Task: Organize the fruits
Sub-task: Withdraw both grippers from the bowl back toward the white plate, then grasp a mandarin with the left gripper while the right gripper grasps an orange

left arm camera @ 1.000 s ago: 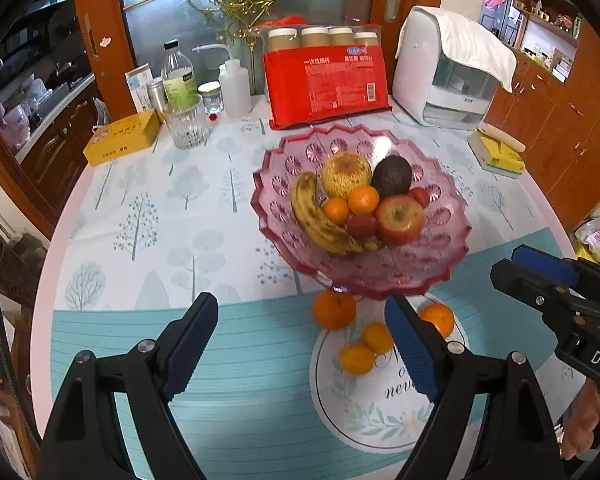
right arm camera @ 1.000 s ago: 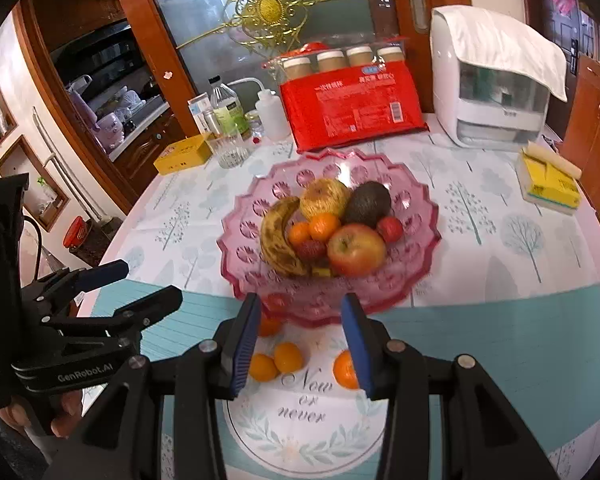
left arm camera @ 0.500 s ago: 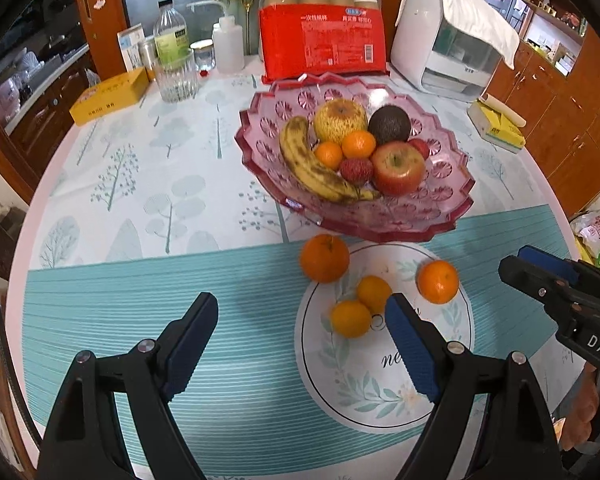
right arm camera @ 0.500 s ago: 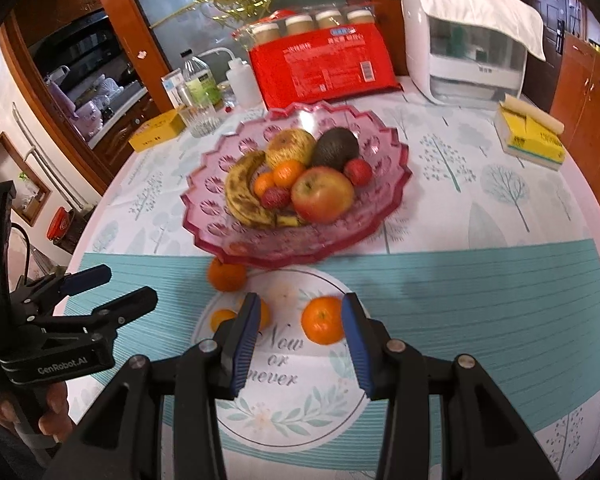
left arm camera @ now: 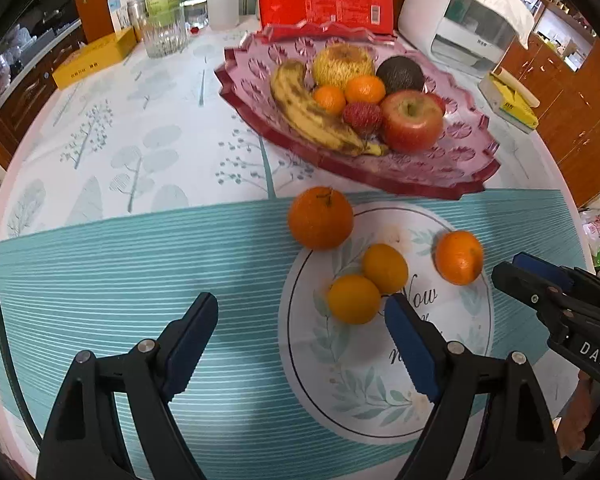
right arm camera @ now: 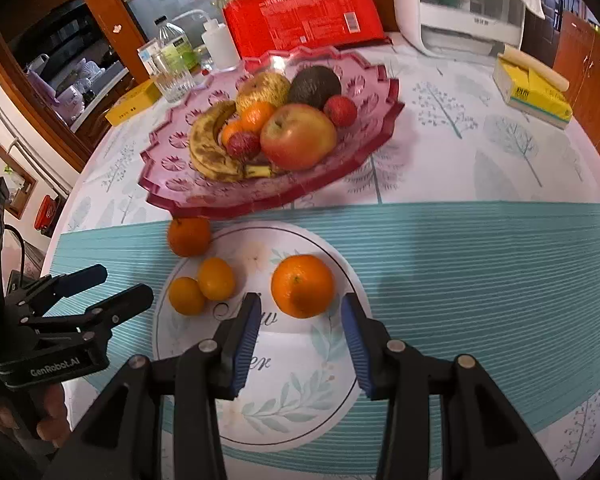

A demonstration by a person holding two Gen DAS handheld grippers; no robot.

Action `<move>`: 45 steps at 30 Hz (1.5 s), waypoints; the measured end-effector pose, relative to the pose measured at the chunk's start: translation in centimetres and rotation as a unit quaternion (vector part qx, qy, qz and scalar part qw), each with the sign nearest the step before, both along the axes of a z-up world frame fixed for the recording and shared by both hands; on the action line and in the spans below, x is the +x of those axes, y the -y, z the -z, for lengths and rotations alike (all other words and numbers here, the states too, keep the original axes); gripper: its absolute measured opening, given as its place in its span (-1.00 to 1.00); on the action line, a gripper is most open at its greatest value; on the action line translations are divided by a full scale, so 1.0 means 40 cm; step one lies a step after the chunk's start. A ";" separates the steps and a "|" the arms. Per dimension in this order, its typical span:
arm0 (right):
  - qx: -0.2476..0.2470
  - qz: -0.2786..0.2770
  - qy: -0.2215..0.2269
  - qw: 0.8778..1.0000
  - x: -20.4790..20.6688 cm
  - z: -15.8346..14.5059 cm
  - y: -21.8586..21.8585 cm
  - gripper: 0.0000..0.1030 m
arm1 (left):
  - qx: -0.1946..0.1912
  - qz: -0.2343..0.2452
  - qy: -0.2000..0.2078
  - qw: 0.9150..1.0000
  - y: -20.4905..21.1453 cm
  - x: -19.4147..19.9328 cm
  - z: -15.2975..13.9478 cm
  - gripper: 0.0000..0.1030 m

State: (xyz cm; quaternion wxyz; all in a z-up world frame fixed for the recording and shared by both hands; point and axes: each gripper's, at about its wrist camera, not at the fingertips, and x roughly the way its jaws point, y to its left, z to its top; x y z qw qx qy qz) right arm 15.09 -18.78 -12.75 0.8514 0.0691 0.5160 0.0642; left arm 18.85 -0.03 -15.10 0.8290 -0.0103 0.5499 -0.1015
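A: What sits on the worktop (left arm camera: 147, 240)?
B: A pink fruit bowl (left arm camera: 452, 160) with a banana (left arm camera: 308, 112) and an apple (left arm camera: 412, 120). Just in front of the bowl lie four oranges, the biggest orange (left arm camera: 320, 218) nearest its rim.

A: The grippers?
B: In front of the bowl, over the oranges. Left gripper (left arm camera: 300, 320): jaws wide apart, empty. Right gripper (right arm camera: 300, 316): jaws narrower but apart, gripping nothing, one orange (right arm camera: 302, 286) just ahead.

Striped cloth (left arm camera: 119, 280) left of oranges (left arm camera: 354, 299) bare; pink bowl (right arm camera: 171, 184) rim overhangs farthest orange (right arm camera: 189, 236), probably blocking.
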 end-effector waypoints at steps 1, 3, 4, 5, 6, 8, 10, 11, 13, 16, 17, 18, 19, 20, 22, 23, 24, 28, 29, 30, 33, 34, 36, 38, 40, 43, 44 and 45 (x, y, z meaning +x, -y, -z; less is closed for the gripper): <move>0.000 -0.001 -0.003 1.000 0.003 0.008 0.000 -0.18 | -0.001 0.000 -0.004 1.000 0.003 0.003 0.009 0.64; 0.000 -0.001 -0.008 1.000 0.008 0.020 0.001 -0.18 | -0.002 0.001 -0.010 1.000 0.010 0.006 0.029 0.64; 0.000 -0.002 -0.010 1.000 0.010 0.026 0.001 -0.18 | -0.002 0.002 -0.012 1.000 0.014 0.008 0.036 0.64; 0.000 -0.003 -0.012 1.000 0.013 0.032 0.001 -0.18 | -0.002 0.003 -0.014 1.000 0.018 0.009 0.043 0.64; -0.001 -0.003 -0.014 1.000 0.015 0.036 0.001 -0.18 | -0.001 0.005 -0.014 1.000 0.023 0.012 0.050 0.64; 0.000 -0.004 -0.018 1.000 0.023 0.045 0.001 -0.18 | 0.000 0.009 -0.014 1.000 0.032 0.016 0.060 0.64; 0.004 -0.005 -0.021 1.000 0.029 0.053 0.002 -0.18 | -0.001 0.017 -0.013 1.000 0.042 0.019 0.068 0.60; 0.005 -0.006 -0.023 1.000 0.032 0.056 0.003 -0.18 | -0.002 0.019 -0.013 1.000 0.047 0.019 0.069 0.57; 0.007 -0.008 -0.024 1.000 0.036 0.060 0.004 -0.18 | -0.008 0.026 -0.017 0.999 0.056 0.021 0.077 0.49; 0.008 -0.012 -0.029 0.999 0.043 0.069 0.003 -0.18 | -0.008 0.031 -0.020 0.999 0.068 0.023 0.086 0.40; 0.010 -0.013 -0.030 0.999 0.044 0.072 0.003 -0.18 | -0.008 0.033 -0.021 0.999 0.071 0.024 0.089 0.35; 0.013 -0.014 -0.031 0.999 0.045 0.075 0.004 -0.18 | -0.010 0.036 -0.023 0.999 0.075 0.025 0.092 0.28; 0.016 -0.015 -0.032 0.999 0.046 0.076 0.005 -0.18 | -0.008 0.038 -0.019 0.999 0.079 0.024 0.092 0.25; 0.020 -0.016 -0.032 0.999 0.047 0.078 0.005 -0.18 | -0.008 0.041 -0.018 0.999 0.078 0.024 0.092 0.21; 0.023 -0.019 -0.032 0.999 0.047 0.080 0.005 -0.18 | -0.007 0.045 -0.015 0.999 0.085 0.025 0.092 0.11; 0.024 -0.021 -0.032 0.999 0.047 0.081 0.005 -0.18 | -0.007 0.047 -0.014 0.999 0.088 0.025 0.092 0.08; 0.026 -0.022 -0.033 0.999 0.048 0.082 0.004 -0.18 | -0.007 0.048 -0.014 0.999 0.092 0.025 0.090 0.01; 0.034 -0.026 -0.037 0.998 0.053 0.086 -0.001 -0.18 | -0.011 0.052 -0.013 0.999 0.102 0.022 0.088 -0.21; 0.032 -0.025 -0.038 0.998 0.055 0.088 -0.002 -0.18 | -0.012 0.052 -0.013 0.998 0.104 0.024 0.088 -0.25; 0.030 -0.025 -0.038 0.999 0.056 0.089 -0.003 -0.18 | -0.013 0.054 -0.014 0.998 0.103 0.023 0.088 -0.32; 0.033 -0.024 -0.038 0.998 0.060 0.091 -0.001 -0.18 | -0.014 0.054 -0.014 0.998 0.107 0.018 0.087 -0.34; 0.036 -0.023 -0.037 0.998 0.062 0.092 0.001 -0.18 | -0.014 0.053 -0.015 0.998 0.108 0.020 0.087 -0.35; 0.039 -0.022 -0.037 0.998 0.062 0.092 0.005 -0.18 | -0.017 0.051 -0.016 0.998 0.108 0.016 0.086 -0.35; 0.040 -0.023 -0.037 0.998 0.063 0.093 0.005 -0.18 | -0.018 0.050 -0.017 0.998 0.103 0.012 0.087 -0.35; 0.033 -0.026 -0.038 0.998 0.065 0.095 0.002 -0.15 | -0.018 0.050 -0.018 0.998 0.100 0.008 0.086 -0.35; 0.029 -0.024 -0.041 0.998 0.070 0.103 -0.002 -0.12 | -0.019 0.049 -0.016 0.999 0.087 -0.001 0.081 -0.35; 0.032 -0.024 -0.041 0.998 0.071 0.104 -0.003 -0.12 | -0.019 0.048 -0.016 0.999 0.087 -0.001 0.079 -0.35; 0.032 -0.022 -0.041 0.998 0.073 0.106 -0.003 -0.11 | -0.019 0.047 -0.014 0.999 0.086 -0.002 0.077 -0.35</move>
